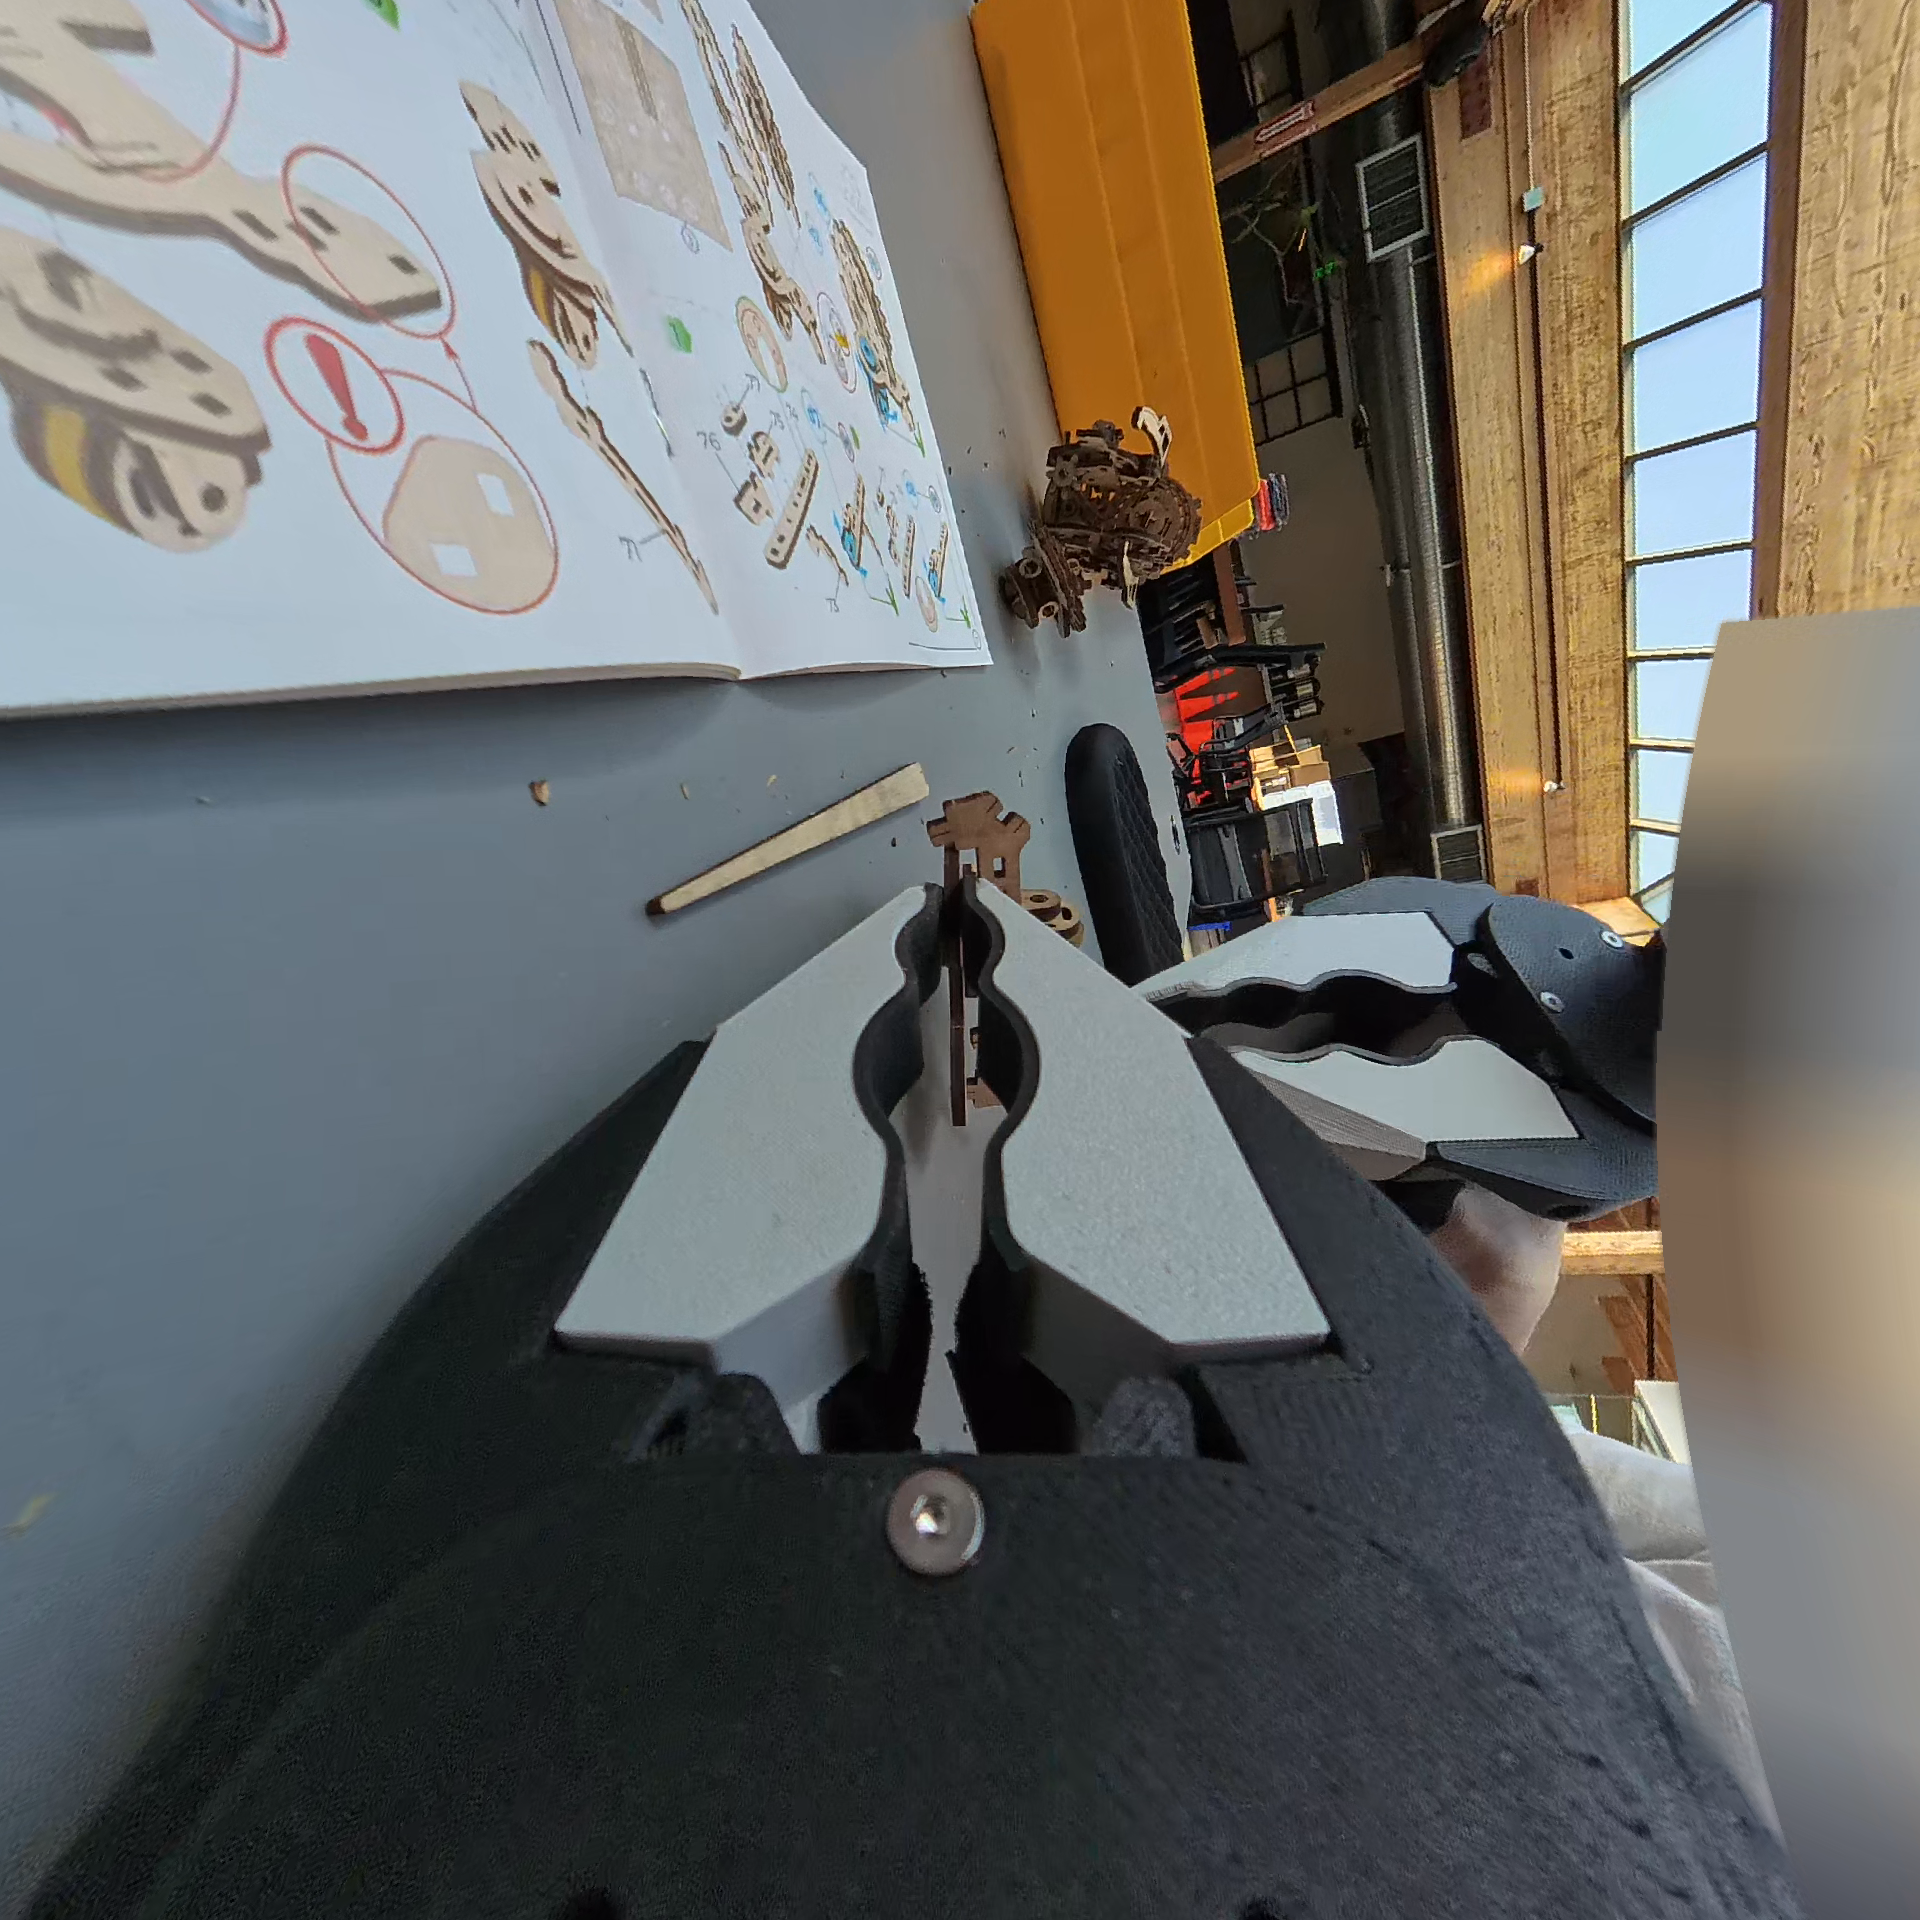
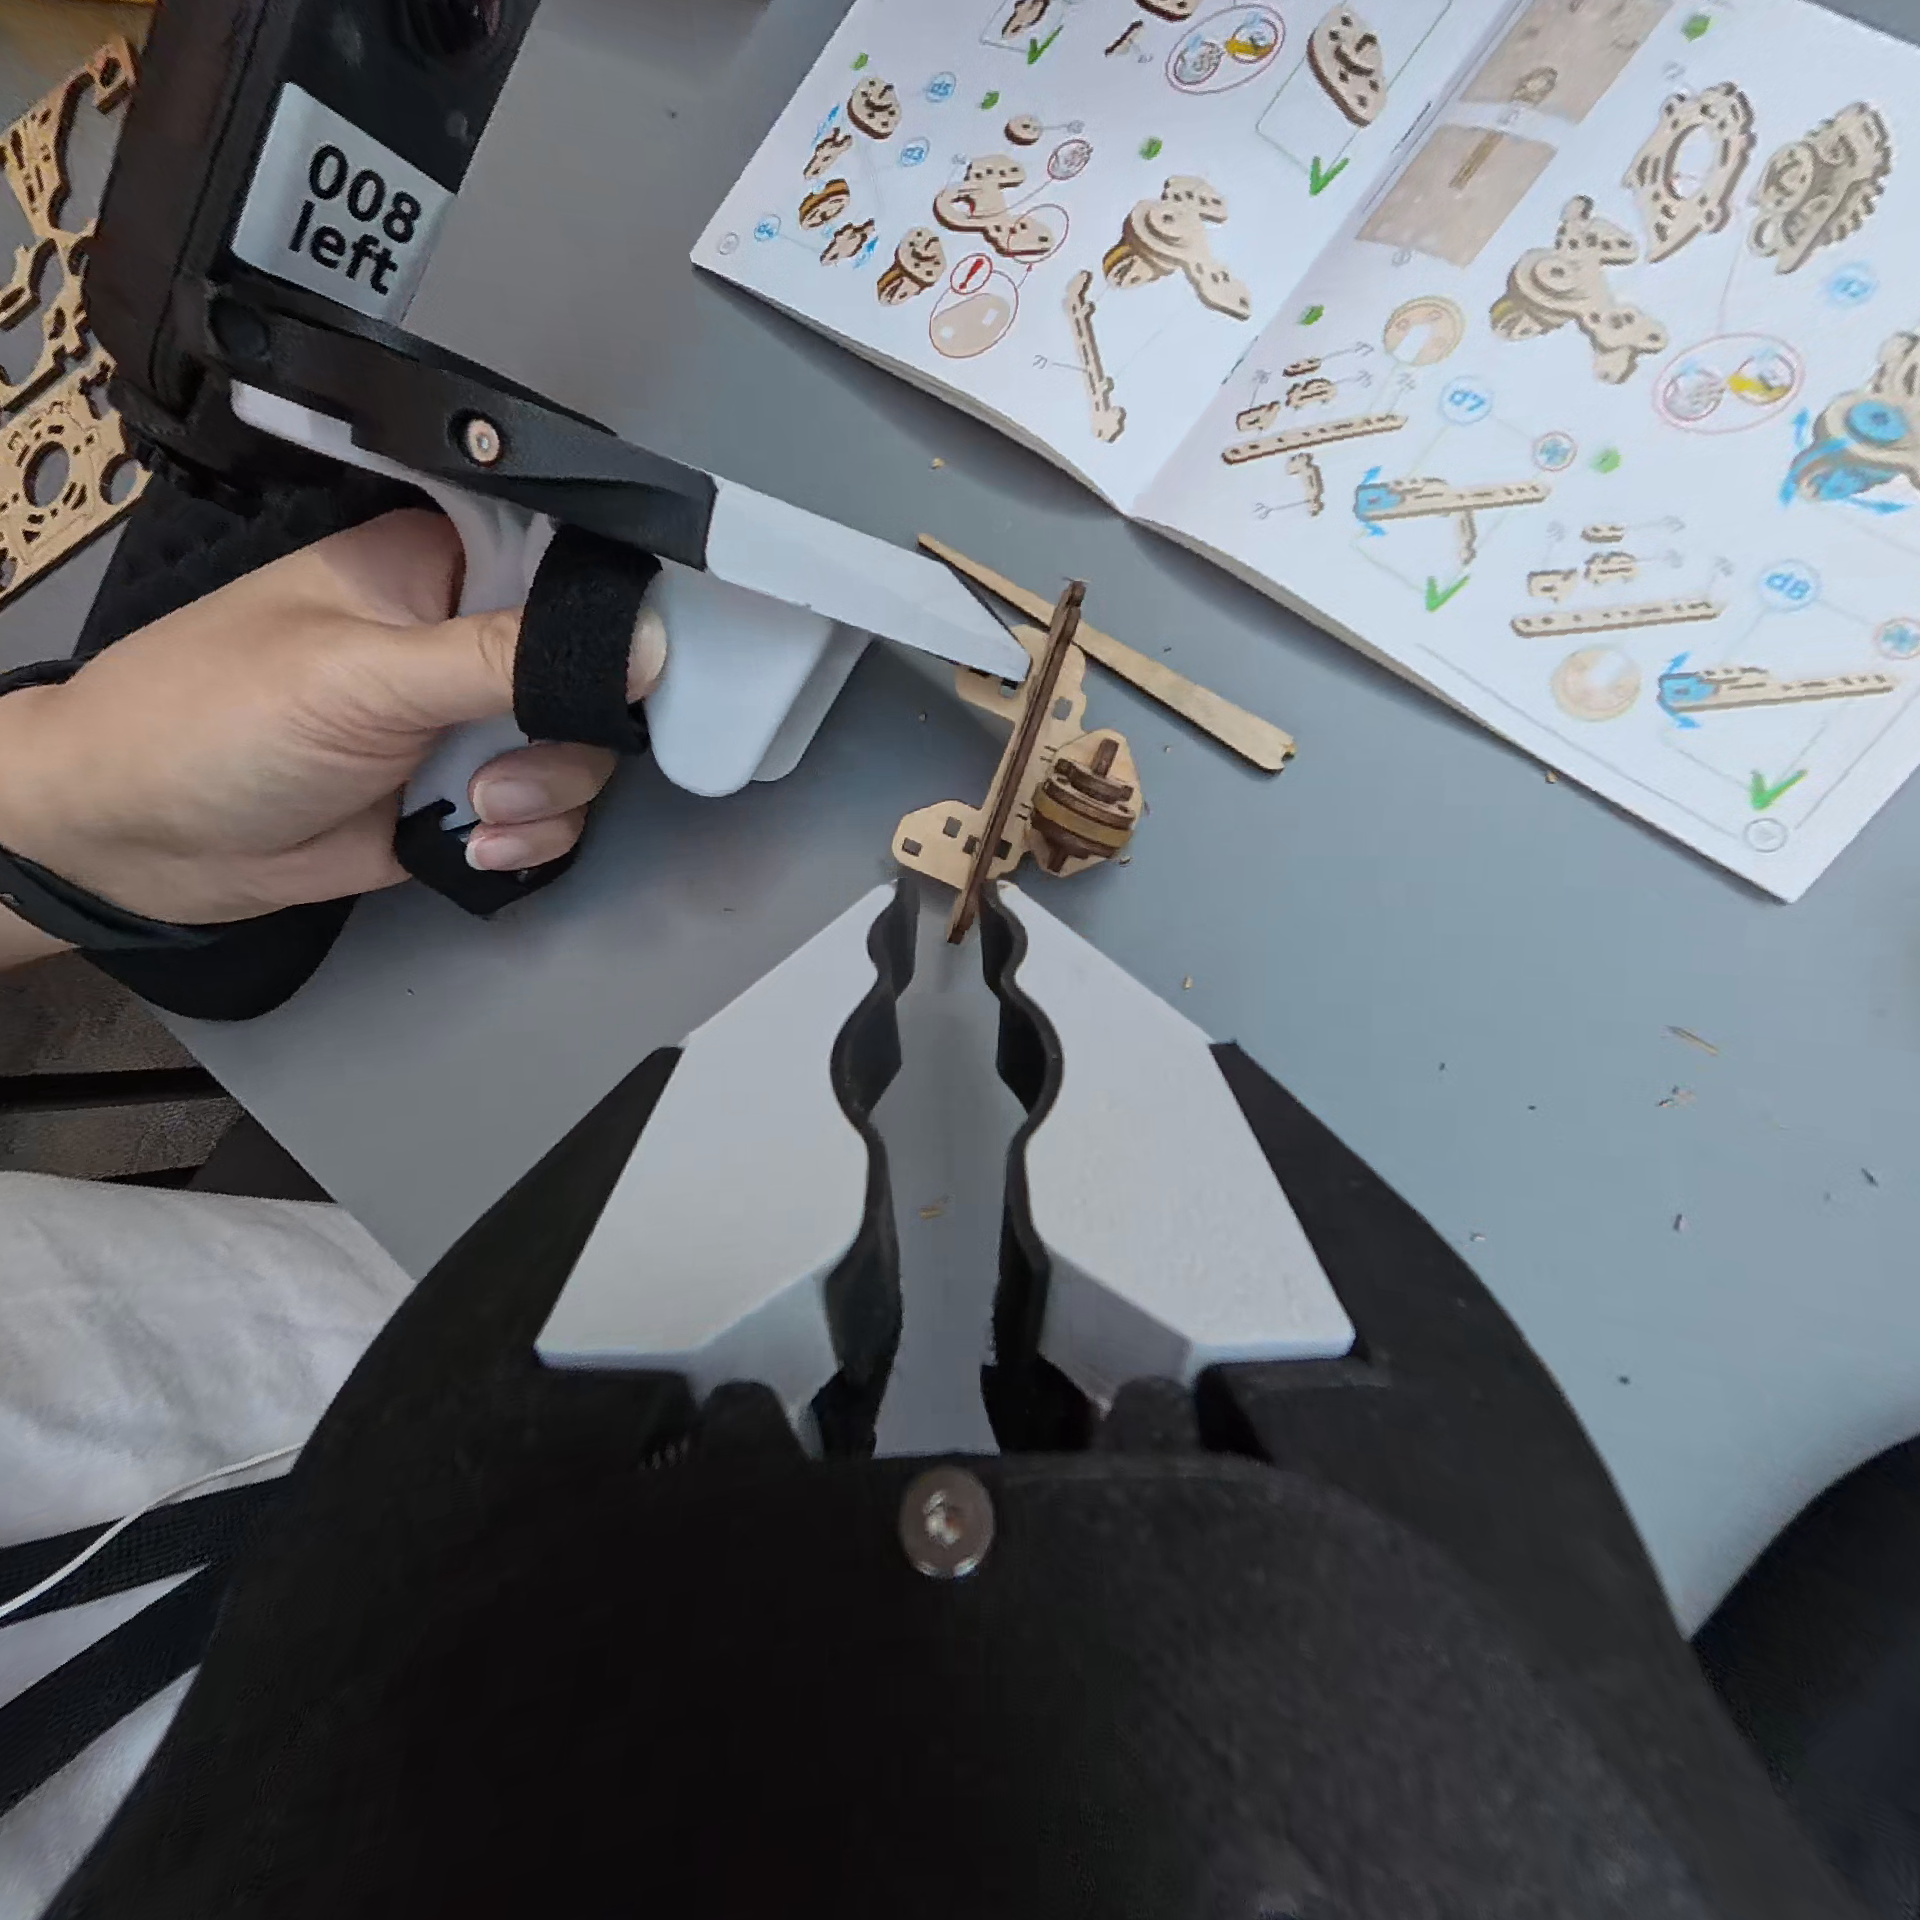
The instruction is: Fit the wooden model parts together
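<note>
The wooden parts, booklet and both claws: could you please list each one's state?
Left claw: shut on flat wooden strip, held on edge.
Right claw: shut on the strip's lower end.
Instruction booklet: open, flat on table.
Loose wooden stick: lying flat.
Assembled wooden model: standing by yellow bin.

Both the left gripper [image 1: 958,894] and right gripper [image 2: 948,902] have a coarse black body with one silver screw, pale grey wedge fingers [image 2: 1143,1164] with wavy black inner pads, while the hand [image 2: 260,717] wears a black finger loop and wrist strap.
</note>
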Demonstrator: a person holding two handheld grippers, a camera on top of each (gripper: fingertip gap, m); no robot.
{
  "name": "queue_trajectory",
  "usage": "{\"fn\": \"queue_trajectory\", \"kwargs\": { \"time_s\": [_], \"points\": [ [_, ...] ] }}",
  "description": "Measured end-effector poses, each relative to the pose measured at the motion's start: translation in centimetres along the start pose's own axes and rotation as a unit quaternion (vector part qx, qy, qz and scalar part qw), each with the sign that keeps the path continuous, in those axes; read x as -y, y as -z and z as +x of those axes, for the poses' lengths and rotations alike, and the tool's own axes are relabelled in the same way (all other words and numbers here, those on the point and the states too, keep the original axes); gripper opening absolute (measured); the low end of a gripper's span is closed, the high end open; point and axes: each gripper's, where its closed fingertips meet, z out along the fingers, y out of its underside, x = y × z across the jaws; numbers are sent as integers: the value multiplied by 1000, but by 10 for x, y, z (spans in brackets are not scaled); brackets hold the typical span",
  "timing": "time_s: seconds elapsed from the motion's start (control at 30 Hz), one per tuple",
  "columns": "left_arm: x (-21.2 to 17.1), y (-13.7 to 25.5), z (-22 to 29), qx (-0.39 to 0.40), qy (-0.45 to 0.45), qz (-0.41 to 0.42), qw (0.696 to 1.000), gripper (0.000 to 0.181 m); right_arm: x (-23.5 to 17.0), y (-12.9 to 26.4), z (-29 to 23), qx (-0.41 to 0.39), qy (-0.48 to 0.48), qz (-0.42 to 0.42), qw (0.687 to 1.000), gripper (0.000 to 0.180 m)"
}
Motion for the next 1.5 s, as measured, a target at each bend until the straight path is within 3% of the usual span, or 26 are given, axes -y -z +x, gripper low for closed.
{"fn": "queue_trajectory", "kwargs": {
  "time_s": [0.4, 1.5],
  "points": [
    [-1, 0, 1, 2, -10, -1, 1000, 0, -3, -15, 9, 29, -71, 8, 997, 7],
    [-3, 0, 2, -5, 0, -3, 1000, 1, -10, -25, 2, 38, -115, -70, 990, 3]
  ]
}}
